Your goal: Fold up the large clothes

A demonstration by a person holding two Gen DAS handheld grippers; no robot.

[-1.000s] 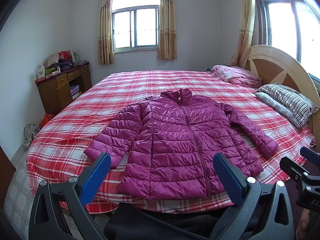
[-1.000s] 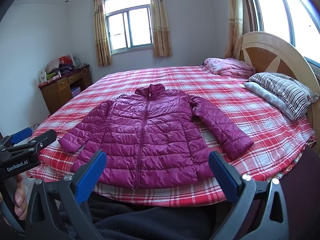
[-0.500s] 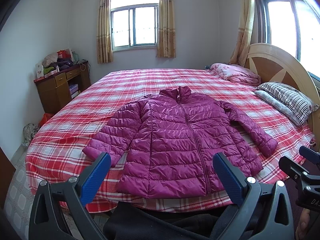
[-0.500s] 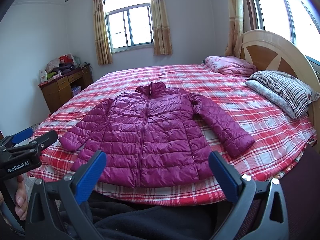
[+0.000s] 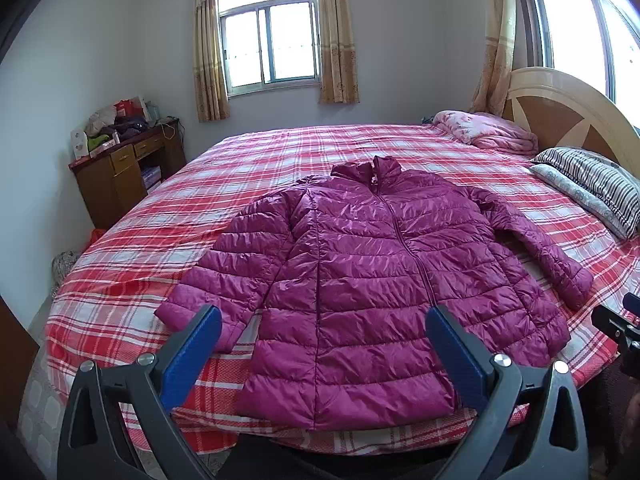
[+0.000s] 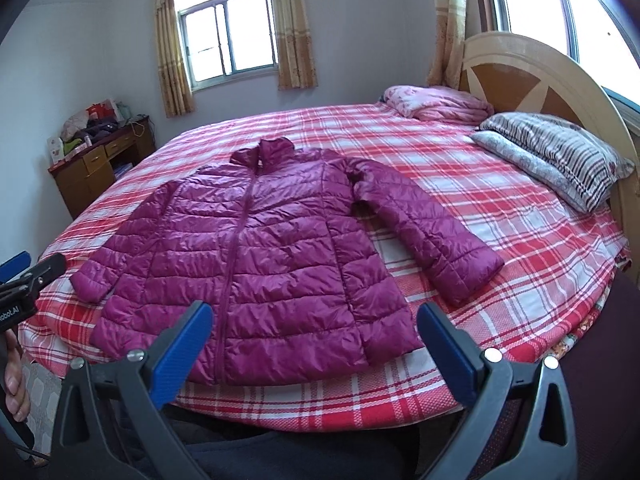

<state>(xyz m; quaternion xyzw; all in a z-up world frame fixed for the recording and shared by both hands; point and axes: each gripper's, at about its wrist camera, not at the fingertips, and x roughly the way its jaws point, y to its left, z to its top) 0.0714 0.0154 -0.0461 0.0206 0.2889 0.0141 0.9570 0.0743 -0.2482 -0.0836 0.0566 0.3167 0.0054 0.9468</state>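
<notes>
Both cameras have drifted a bit closer to the bed since a second ago, so the jacket fills more of each view; it hasn't budged itself.

Left wrist view: left gripper (image 5: pixel 323 354) hangs over the near edge of the bed (image 5: pixel 120 280) with its blue pads spread wide, nothing between them. The purple puffer jacket (image 5: pixel 372 280) lies flat, zipped, collar pointing away toward the window, hem right at the near edge. Its left cuff sits partly behind the left pad. Only a sliver of the right gripper (image 5: pixel 622 328) pokes in at the right border, so you can't tell its state from here. Lots of bare checked sheet on both sides of the jacket.

Right wrist view: right gripper (image 6: pixel 314 340) is also wide open and empty, hovering short of the hem. The right sleeve angles out onto open sheet, well apart from the pillows (image 6: pixel 560 156). A hand (image 6: pixel 14 384) is cut off at the left border.
</notes>
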